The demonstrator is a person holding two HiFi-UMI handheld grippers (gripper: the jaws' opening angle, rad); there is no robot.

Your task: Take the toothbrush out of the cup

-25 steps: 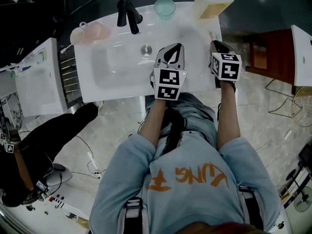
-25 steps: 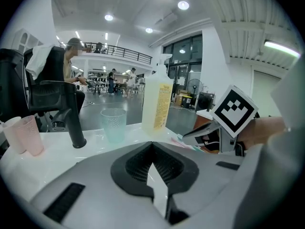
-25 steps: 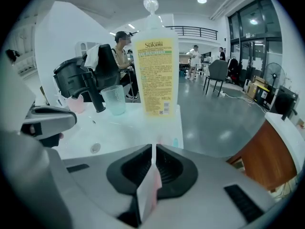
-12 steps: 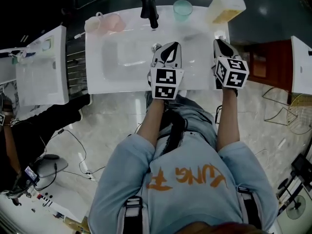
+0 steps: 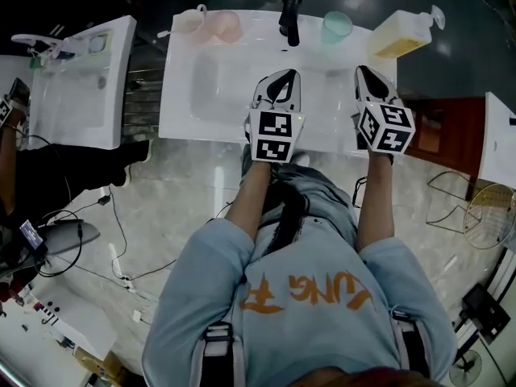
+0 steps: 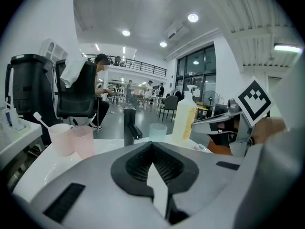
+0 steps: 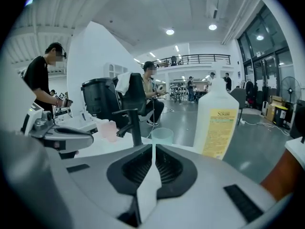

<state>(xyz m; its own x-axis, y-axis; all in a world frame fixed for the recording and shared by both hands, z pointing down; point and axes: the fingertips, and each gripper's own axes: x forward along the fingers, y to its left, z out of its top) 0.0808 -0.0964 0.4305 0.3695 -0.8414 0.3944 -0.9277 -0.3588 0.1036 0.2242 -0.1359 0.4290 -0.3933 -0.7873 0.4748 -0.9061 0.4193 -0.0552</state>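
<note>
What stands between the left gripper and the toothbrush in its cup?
Nothing squarely: only open sink basin lies between the left gripper and the toothbrush in its white cup. The pink cup stands close on its right.

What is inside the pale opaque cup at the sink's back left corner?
A white toothbrush leans out over the rim of the pale opaque cup; its lower end is hidden by the cup wall.

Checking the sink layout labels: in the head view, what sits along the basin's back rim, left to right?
toothbrush sticking out of the white cup → pink cup → black faucet → pale green cup → soap pump bottle
</note>
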